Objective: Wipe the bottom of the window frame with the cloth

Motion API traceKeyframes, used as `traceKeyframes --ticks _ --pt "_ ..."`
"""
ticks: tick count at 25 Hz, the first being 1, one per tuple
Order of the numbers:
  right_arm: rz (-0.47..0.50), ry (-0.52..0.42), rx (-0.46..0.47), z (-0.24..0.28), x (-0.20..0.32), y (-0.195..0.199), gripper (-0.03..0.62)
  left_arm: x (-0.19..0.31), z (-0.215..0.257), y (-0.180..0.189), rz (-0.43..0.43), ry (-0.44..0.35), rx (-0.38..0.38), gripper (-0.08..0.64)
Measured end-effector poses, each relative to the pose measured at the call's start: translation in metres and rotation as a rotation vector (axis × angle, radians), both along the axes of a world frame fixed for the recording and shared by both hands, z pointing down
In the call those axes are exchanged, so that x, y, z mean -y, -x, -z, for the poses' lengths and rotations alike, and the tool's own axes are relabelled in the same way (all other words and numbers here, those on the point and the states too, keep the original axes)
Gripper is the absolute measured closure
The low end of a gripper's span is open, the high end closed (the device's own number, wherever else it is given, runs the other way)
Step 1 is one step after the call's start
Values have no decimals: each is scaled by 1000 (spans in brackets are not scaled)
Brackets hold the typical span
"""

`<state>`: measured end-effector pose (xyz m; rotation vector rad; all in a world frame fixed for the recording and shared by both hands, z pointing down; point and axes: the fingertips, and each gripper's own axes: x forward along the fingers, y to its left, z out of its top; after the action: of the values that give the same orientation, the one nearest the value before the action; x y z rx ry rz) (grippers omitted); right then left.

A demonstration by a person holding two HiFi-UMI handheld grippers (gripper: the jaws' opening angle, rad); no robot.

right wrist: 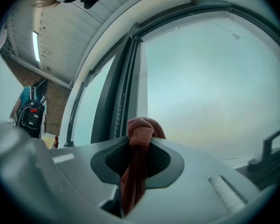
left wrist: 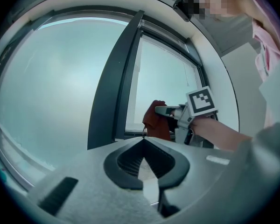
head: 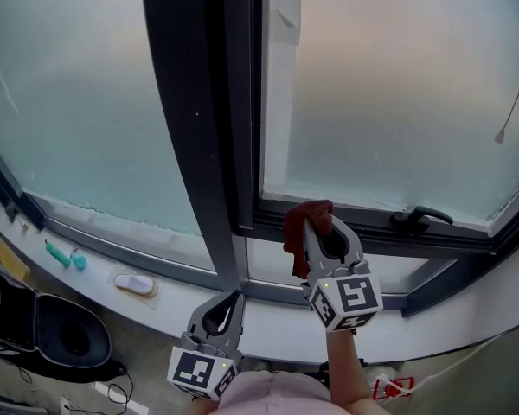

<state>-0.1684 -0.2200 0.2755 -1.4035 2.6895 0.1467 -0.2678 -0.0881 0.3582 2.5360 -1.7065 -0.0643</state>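
At the frosted window, the right gripper [head: 317, 220] clamps a rust-red cloth [head: 296, 232] between its jaws; the bunched fabric bulges past the jaw tips and sits at the dark bottom rail of the window frame [head: 372, 230], just right of the upright mullion [head: 190, 119]; a black window handle [head: 422, 217] lies farther right along the same rail; the left gripper [head: 235, 295] hangs lower, beside the white sill [head: 277, 331], its jaws pressed together on nothing; a small teal object [head: 66, 255] and a white oval object [head: 135, 283] rest on the ledge at far left.
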Motion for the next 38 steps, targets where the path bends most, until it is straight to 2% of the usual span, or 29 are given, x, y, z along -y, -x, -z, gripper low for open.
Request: traceKeyframes --ticks 3,8,11,17,24,28,38 --pt "17 33 -49 -3 27 31 525 -1 4 12 7 -10 -1 565" --pt "27 144 -131 -32 61 69 525 0 3 39 67 -14 -15 565" --pt "13 191 -192 -50 71 81 526 1 1 52 99 -10 -24 565" --pt "-49 206 -365 -62 80 91 531 5 -2 55 111 -5 -49 565" --pt "-15 254 -374 -64 81 91 531 14 -2 47 89 0 -34 565" --pt "-17 252 -402 -66 80 89 530 19 1 40 69 -8 -34 565" --pt "-39 285 -399 -71 83 66 529 25 -1 27 39 -9 -35 565"
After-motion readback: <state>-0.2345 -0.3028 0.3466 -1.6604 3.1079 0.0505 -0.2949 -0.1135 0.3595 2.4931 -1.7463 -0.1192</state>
